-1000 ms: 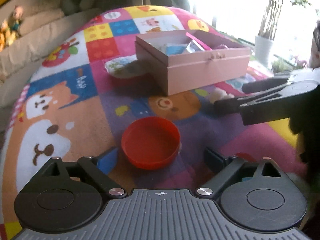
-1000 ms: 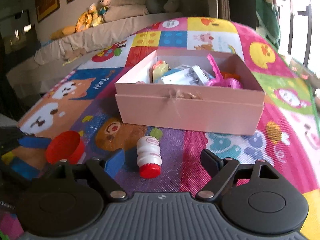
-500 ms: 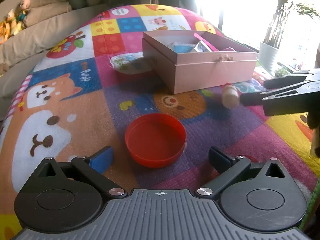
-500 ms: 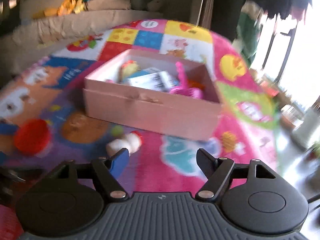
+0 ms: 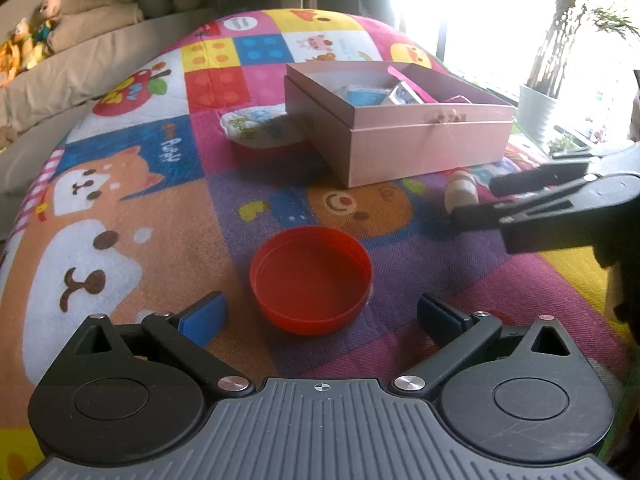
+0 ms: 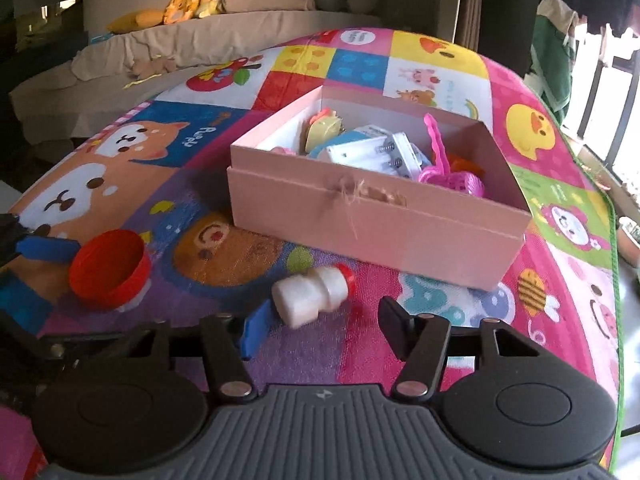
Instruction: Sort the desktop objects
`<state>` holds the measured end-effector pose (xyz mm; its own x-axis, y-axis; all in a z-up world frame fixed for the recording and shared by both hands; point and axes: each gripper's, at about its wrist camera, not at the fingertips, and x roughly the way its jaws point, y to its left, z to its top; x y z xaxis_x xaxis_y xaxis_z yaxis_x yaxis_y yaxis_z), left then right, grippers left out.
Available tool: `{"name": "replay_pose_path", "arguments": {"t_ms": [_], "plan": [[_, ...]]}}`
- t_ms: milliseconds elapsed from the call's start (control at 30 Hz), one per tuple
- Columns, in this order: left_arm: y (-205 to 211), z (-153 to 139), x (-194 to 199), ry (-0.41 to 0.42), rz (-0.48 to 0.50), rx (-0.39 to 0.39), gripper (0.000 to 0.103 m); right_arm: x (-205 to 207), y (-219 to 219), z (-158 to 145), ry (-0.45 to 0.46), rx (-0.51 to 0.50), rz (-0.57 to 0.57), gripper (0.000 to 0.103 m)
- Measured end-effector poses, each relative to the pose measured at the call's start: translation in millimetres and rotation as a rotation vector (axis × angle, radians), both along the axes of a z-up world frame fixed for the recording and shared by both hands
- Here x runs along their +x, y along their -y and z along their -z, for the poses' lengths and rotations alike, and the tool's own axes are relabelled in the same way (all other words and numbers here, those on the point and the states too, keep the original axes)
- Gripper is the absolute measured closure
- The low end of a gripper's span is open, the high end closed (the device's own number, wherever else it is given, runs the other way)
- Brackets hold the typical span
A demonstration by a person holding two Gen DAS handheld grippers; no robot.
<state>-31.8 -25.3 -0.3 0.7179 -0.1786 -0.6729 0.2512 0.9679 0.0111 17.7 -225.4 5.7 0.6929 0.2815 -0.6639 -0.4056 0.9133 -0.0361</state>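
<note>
A shallow red lid [image 5: 310, 280] lies open side up on the play mat, just ahead of my left gripper [image 5: 320, 316], which stands wide open around it without touching. A small white bottle with a red cap [image 6: 312, 294] lies on its side in front of my right gripper [image 6: 326, 326]. That gripper's jaws are closing; the blue left pad [image 6: 256, 328] is at the bottle's base and the right finger is apart from it. In the left wrist view the bottle [image 5: 462, 196] sits at the right gripper's [image 5: 476, 200] tips. The pink box [image 6: 372, 224] holds several items.
The pink box [image 5: 400, 136] stands behind both items on the colourful mat [image 5: 140, 208]. A white printed wrapper [image 5: 260, 126] lies by its left side. A beige sofa [image 6: 180, 40] with plush toys lies beyond; a potted plant [image 5: 536, 108] stands at the right.
My right gripper's jaws have narrowed and the bottle has turned from cap-towards-me to lying sideways by the left pad. The left jaws spread slightly wider; the red lid has stayed put.
</note>
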Motion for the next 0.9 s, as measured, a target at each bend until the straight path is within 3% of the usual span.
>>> {"name": "replay_pose_path", "arguments": {"t_ms": [367, 500, 567, 733, 900], "plan": [[0.4, 0.0, -0.1, 0.001, -0.002, -0.001, 0.000, -5.1, -23.2, -6.2, -0.028, 0.163, -0.094, 0.044], [0.0, 0.1, -0.2, 0.001, -0.002, -0.001, 0.000, -11.5, -28.5, -11.1, 0.053, 0.087, -0.081, 0.044], [0.3, 0.1, -0.1, 0.001, -0.002, -0.002, 0.000, -7.8, -25.4, -9.7, 0.044, 0.046, -0.020, 0.044], [-0.2, 0.2, 0.1, 0.001, -0.002, -0.002, 0.000, 5.6, -13.1, -2.0, -0.021, 0.075, 0.087, 0.044], [-0.5, 0.1, 0.1, 0.001, -0.002, -0.003, 0.000, 7.8, -13.3, -0.6, 0.010, 0.069, 0.075, 0.044]]}}
